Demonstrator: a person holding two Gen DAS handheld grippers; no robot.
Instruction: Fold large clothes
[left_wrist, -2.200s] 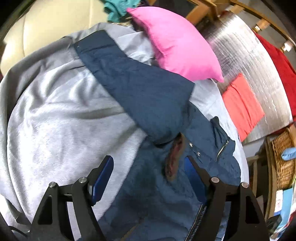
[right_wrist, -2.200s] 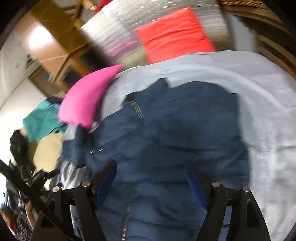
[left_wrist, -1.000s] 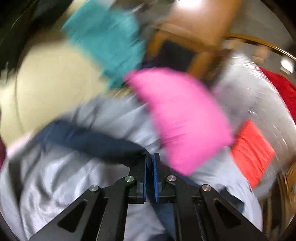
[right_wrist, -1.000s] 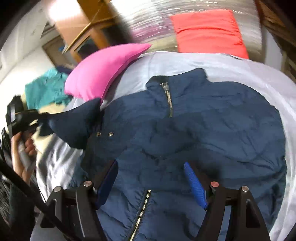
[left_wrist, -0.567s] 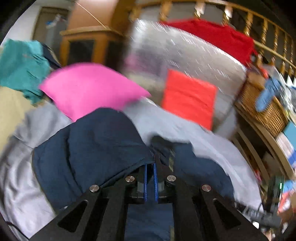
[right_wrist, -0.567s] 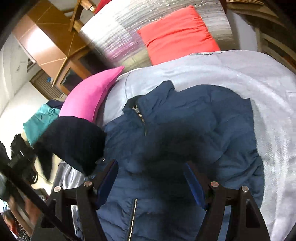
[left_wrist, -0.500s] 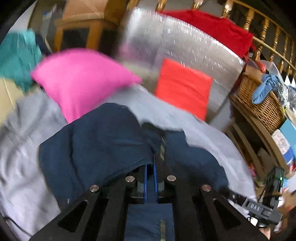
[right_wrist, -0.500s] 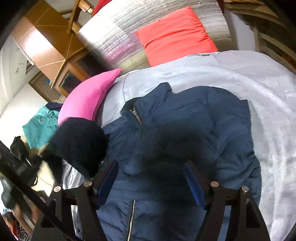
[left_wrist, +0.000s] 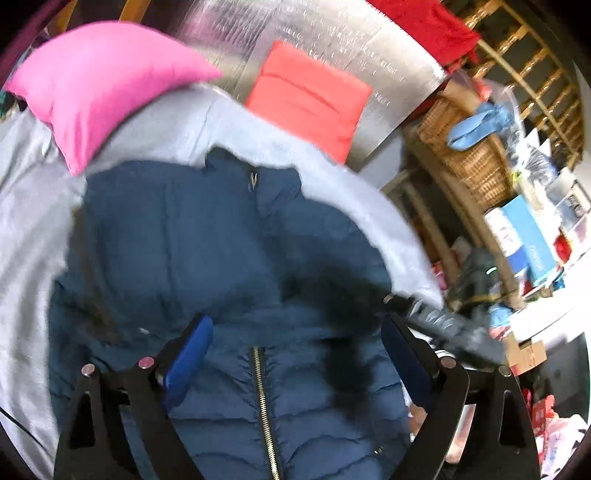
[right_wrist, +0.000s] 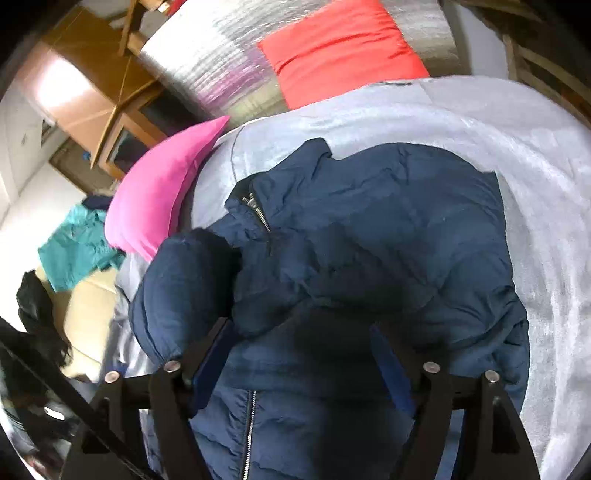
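Navy jacket (left_wrist: 207, 236) (no legible label) beneath left gripper (left_wrist: 295, 354) and right gripper (right_wrist: 299, 354), both opening, empty.

A bed covered by a pale grey fleecy blanket (right_wrist: 535, 206) carries a navy quilted zip-front jacket (right_wrist: 388, 240) spread flat, collar toward the far end. A bright pink soft pillow (left_wrist: 96, 85) lies on the blanket beside the collar.

We see the left gripper (left_wrist: 295, 347), clamped on the navy jacket's (left_wrist: 221, 240) sleeve (right_wrist: 184, 288) a second ago, opening its jaws with nothing between them. The sleeve, stretched out sideways before, now lies folded across the jacket's front. The right gripper (right_wrist: 299, 354) widens slightly.
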